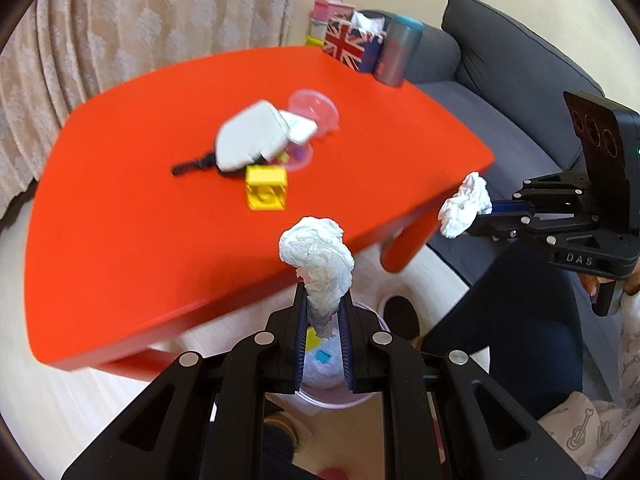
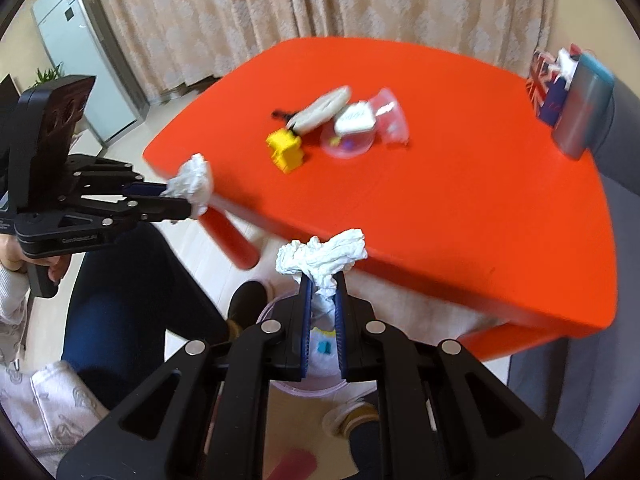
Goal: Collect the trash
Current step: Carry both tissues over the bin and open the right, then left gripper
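1. Crumpled tissue (image 1: pixel 318 256), white and wadded, sticks up at lower centre of the left wrist view, pinched between the nearly closed fingers of the left gripper (image 1: pixel 323 312).
2. A second tissue wad (image 2: pixel 320 258) sits the same way in the right gripper (image 2: pixel 322 300), whose fingers are clamped tight on its lower end.
3. Both wads hang just off the near edge of the red table (image 1: pixel 120 240), over open floor.
4. Below the fingers, at bottom centre, a pale round bin (image 2: pixel 288 390) shows, partly hidden by the gripper.
5. Mid-table, well clear of the edge, lie a yellow block (image 1: pixel 266 186), a white pouch (image 1: pixel 250 142) and a clear pink cup (image 1: pixel 316 110).
6. A grey sofa (image 1: pixel 520 64) crowds the table's right side in the left wrist view.
7. Both grippers tilt steeply downward; the person's dark trouser leg (image 2: pixel 132 280) lies between them.
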Available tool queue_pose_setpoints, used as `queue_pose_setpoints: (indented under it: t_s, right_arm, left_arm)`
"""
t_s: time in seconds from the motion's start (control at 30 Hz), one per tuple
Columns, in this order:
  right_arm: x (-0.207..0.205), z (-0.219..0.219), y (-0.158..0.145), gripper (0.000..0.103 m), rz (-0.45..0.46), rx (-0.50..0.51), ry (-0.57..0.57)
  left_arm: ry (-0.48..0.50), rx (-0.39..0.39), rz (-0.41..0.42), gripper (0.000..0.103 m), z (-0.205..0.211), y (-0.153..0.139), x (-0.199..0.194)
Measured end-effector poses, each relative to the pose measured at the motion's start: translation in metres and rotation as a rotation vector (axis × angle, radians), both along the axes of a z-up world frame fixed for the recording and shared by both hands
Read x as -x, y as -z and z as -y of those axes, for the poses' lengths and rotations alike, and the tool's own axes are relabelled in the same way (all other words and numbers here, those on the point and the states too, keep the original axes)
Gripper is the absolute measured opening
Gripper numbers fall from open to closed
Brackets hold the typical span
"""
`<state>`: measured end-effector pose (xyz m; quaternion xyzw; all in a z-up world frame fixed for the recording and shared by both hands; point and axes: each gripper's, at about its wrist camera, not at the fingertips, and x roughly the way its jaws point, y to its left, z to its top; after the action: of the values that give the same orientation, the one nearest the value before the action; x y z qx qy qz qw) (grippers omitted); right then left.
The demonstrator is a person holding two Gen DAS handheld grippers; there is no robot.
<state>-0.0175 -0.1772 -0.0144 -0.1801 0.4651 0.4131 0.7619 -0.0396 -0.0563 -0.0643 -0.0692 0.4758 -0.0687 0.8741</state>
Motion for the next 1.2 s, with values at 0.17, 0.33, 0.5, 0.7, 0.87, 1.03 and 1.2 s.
queue_pose_setpoints:
  t_s: [0.17, 0.33, 0.5, 0.7, 0.87, 1.03, 1.2]
  right_arm:
    - [0.013, -0.004, 0.022, 0.01, -0.059, 0.038, -0.038]
    - [0.015, -0.008, 0.042, 0.01, -0.113, 0.069, -0.056]
    - [0.018, -0.013, 0.051, 0.014, -0.133, 0.077, -0.075]
    - [0.014, -0.01, 0.049, 0.072, -0.123, 0.063, -0.065]
    - [0.012, -0.009, 0.043, 0.09, -0.109, 0.041, -0.039]
    - [0.009, -0.004, 0.037, 0.094, -0.097, 0.018, 0.001]
    - [0.007, -0.001, 0.029, 0.094, -0.072, 0.009, 0.035]
  left_arm:
    - [0.018, 0.015, -0.035, 0.014, 0.012, 0.016, 0.006]
    - [0.03, 0.023, -0.049, 0.014, 0.019, 0.022, 0.01]
    - [0.034, 0.024, -0.052, 0.014, 0.02, 0.023, 0.011]
    - [0.036, 0.025, -0.054, 0.014, 0.022, 0.024, 0.011]
    - [0.046, 0.027, -0.066, 0.014, 0.024, 0.027, 0.008]
    - [0.054, 0.027, -0.078, 0.014, 0.026, 0.03, 0.006]
    - [0.065, 0.027, -0.086, 0.014, 0.03, 0.033, 0.002]
